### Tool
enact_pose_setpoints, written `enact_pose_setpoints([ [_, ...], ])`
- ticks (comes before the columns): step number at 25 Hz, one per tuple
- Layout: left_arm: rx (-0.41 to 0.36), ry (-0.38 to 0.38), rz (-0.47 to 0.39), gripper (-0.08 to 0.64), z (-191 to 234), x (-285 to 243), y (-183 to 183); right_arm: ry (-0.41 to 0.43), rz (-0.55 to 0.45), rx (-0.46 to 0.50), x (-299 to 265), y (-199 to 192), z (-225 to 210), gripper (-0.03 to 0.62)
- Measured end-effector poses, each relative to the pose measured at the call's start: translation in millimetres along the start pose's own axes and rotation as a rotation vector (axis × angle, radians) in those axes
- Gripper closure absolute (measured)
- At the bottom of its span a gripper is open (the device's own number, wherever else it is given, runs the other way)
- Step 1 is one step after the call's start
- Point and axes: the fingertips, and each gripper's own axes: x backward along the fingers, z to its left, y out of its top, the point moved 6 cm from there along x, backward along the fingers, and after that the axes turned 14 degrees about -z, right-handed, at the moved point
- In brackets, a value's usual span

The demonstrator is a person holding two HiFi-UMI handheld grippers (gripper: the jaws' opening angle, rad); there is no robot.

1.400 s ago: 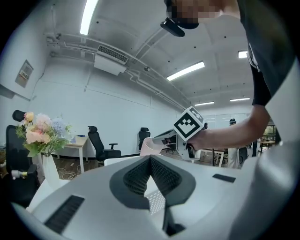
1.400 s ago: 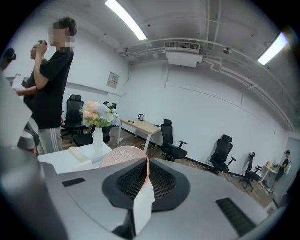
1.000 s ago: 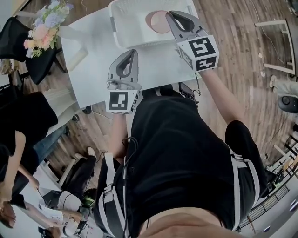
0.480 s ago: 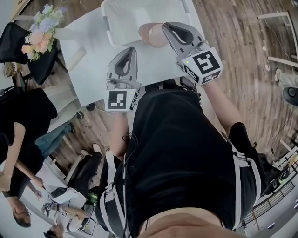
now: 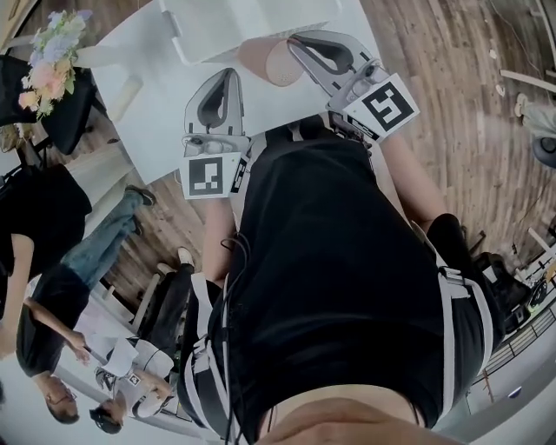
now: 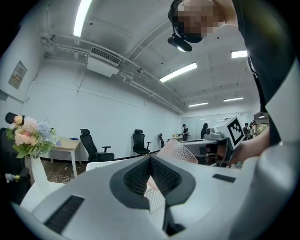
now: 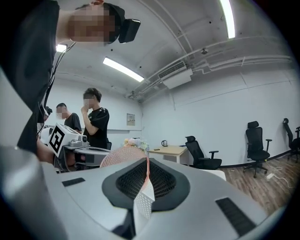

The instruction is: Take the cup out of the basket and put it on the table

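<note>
The right gripper [image 5: 295,43] is holding the pink cup [image 5: 259,59] by its rim; in the right gripper view its jaws are standing almost together, with only the thin wall of the cup pressed between them, and the rest of the cup is sticking out to the left of the jaws.

A second ago this cup was showing inside the white basket [image 5: 252,26], against the right part of it; half a second ago it was crossing the near rim; now it is lying outside the basket, just in front of that rim and over the white table [image 5: 165,130]. The cup is tilted on its side; I cannot tell if it is touching the table. The right gripper has come nearer to the person and more to the left, and it has turned, so its marker cube is now showing a different angle.

The left gripper [image 5: 228,76] is resting over the table, near the cup but apart from it; its jaws are closed together and are gripping nothing; against the earlier pictures it is keeping almost the same pose. The basket is now sitting higher in the head view, partly cut by the top edge.
</note>
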Motion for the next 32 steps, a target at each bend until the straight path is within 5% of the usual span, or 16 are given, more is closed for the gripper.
enact_pose_setpoints([
  [32,-0.007,0.021,-0.003,0.54,-22.4,9.4,-2.4,0.064,0.006,-0.032,20.0,-0.8,15.0,0.563],
])
